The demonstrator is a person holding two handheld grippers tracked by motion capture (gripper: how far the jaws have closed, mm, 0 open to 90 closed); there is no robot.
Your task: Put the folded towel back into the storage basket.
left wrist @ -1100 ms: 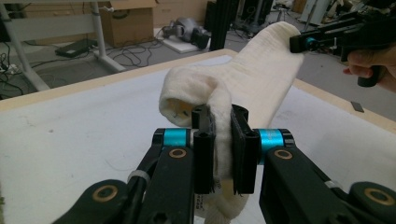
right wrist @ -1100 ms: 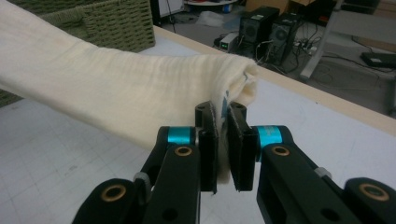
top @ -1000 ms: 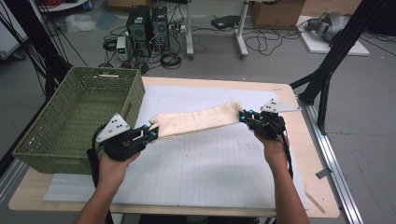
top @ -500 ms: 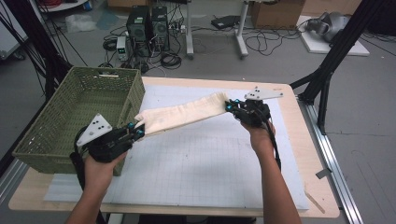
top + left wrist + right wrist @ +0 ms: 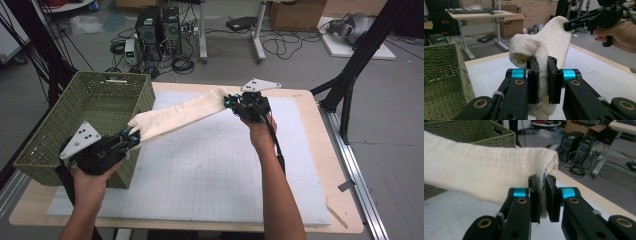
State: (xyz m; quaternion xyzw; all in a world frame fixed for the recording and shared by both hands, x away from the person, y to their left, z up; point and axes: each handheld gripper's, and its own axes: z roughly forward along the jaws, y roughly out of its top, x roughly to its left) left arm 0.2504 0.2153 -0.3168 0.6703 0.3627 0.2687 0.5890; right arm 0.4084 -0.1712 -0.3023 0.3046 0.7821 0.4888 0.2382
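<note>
- at the lower left of the high view, the left gripper (image 5: 129,140) is seen with its jaws closed tight on one end of a cream cloth (image 5: 177,114); in the left gripper view the fabric is pinched between the black pads and bunches above them.
- the cloth is held off the white mat (image 5: 210,170), stretched in the air, with its near end beside the green basket (image 5: 80,125).
- its long axis is judged to run from lower left to upper centre of the high view, the far end sitting higher.
- at upper centre, the right gripper (image 5: 231,102) is clamped on the far end, only a thin fold being caught.
- a slip from that thin hold is judged possible if tension is raised; the near end could also be snagged on the basket rim.
</note>
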